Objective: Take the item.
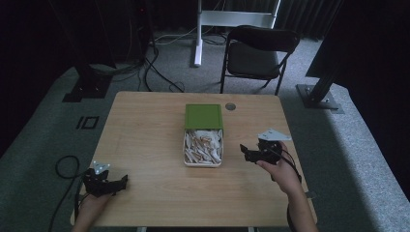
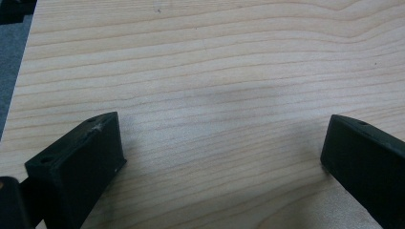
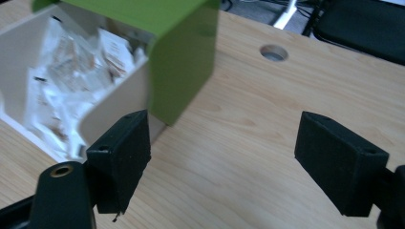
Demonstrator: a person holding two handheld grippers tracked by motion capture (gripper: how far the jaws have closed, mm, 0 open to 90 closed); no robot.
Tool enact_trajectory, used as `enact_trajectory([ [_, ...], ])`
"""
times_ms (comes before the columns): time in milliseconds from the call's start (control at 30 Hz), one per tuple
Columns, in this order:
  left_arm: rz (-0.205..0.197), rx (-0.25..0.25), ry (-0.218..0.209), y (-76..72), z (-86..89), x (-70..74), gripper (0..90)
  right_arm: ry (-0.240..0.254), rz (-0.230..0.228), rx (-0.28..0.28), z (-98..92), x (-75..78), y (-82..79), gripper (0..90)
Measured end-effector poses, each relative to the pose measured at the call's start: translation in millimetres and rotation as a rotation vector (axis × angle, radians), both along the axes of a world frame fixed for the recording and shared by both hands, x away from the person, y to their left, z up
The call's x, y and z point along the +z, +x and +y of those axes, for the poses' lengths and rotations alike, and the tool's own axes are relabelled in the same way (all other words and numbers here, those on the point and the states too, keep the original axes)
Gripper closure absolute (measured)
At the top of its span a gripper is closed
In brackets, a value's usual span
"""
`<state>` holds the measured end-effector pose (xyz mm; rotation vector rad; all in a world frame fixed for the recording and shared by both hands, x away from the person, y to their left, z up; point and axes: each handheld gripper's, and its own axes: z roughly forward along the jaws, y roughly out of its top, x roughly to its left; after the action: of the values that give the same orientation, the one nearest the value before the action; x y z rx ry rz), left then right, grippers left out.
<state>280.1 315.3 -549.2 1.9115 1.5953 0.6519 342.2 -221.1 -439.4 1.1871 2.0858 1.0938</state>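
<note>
A white box [image 1: 202,162] with a green lid [image 1: 203,116] pushed back over its far half sits mid-table, full of small white and tan packets [image 1: 203,144]. My right gripper [image 1: 245,151] is open just right of the box, jaws wide apart over bare wood. In the right gripper view the box wall [image 3: 117,102] and green lid [image 3: 179,71] stand ahead to the left, with my right gripper [image 3: 222,148] holding nothing. My left gripper [image 1: 122,182] rests open near the table's front left corner. In the left gripper view my left gripper [image 2: 222,152] spans bare tabletop.
The wooden table [image 1: 145,140] has a round cable hole [image 1: 230,106] behind the box. A black chair [image 1: 258,53] stands beyond the far edge. Cables [image 1: 159,72] and stand bases lie on the grey carpet around the table.
</note>
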Motion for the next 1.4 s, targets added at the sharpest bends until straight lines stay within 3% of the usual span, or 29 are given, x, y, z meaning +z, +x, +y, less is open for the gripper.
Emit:
enact_trajectory([
  [300,-0.001,0.001,-0.001,0.0,-0.1,-0.1,1.4,-0.043,-0.013,0.103,30.4,9.0,7.5,21.5],
  [533,0.001,-0.001,0.002,0.0,0.2,0.1,1.4,-0.029,-0.009,0.171,49.4,10.6,11.0,24.6],
  [633,-0.001,0.0,0.0,0.0,0.0,0.0,1.4,-0.033,-0.008,0.228,64.7,10.6,14.8,30.8],
  [767,-0.001,0.0,0.0,0.1,0.0,0.0,1.4,-0.046,-0.013,0.253,72.7,10.3,17.9,37.0],
  [833,-0.001,0.0,0.0,0.1,0.0,-0.1,1.4,-0.057,0.001,0.279,79.8,9.2,21.9,45.5],
  [1200,-0.001,0.001,-0.001,0.0,-0.1,-0.1,1.4,-0.078,0.08,0.331,103.8,-4.1,35.1,61.0],
  [1400,0.0,0.0,0.0,0.0,0.0,0.0,1.4,-0.097,0.093,0.308,111.0,-9.5,41.8,69.3],
])
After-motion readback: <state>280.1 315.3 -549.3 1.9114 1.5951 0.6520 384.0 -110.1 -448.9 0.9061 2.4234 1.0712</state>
